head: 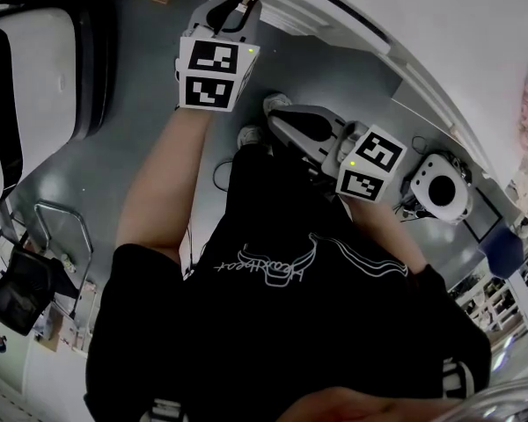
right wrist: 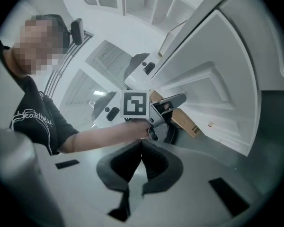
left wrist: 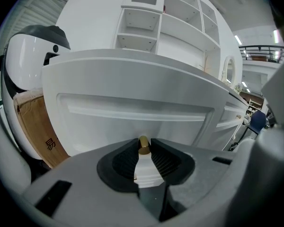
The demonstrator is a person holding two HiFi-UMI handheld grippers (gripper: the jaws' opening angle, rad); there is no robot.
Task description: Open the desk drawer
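The desk drawer's white panelled front (left wrist: 132, 112) fills the middle of the left gripper view. Its small knob (left wrist: 143, 148), brass-tipped on a white stem, sits low at centre. The left gripper (left wrist: 144, 143) has its ribbed pads clamped narrowly on that knob from both sides; in the head view it reaches to the top centre (head: 238, 7). A cardboard box (left wrist: 35, 126) stands at the lower left, beside the desk. The right gripper (right wrist: 142, 143) hangs apart from the drawer, jaws pressed together with nothing between them.
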